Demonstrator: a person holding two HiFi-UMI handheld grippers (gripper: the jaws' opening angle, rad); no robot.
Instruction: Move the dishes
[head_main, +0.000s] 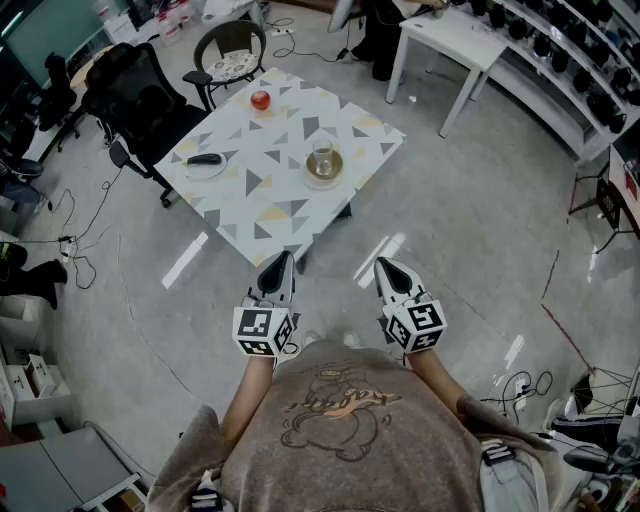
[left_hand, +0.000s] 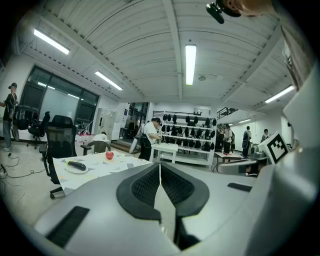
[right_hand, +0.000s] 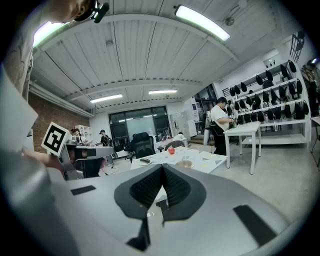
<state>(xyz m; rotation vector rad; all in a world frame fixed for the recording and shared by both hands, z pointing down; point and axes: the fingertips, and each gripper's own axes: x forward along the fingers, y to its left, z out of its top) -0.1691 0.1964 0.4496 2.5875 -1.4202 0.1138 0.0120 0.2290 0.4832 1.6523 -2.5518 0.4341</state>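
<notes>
While the left gripper (head_main: 279, 264) and right gripper (head_main: 390, 270) hang well short of the desk (head_main: 262, 195), fingers (left_hand: 145, 187) together and empty, no dish looks touched yet. The next move calls for stepping closer and opening on the plate (head_main: 205, 167).

taupe cartoon-print t-shirt (head_main: 340, 425), grey left claw (head_main: 283, 257) and right claw (head_main: 386, 264) with black-and-white marker cubes (head_main: 265, 331).

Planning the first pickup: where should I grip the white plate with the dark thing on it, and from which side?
The plate's bare near rim, probably, with the left gripper coming low from the table's near-left edge. It is flat and shallow and sits by that edge; the dark object covers its middle.
</notes>
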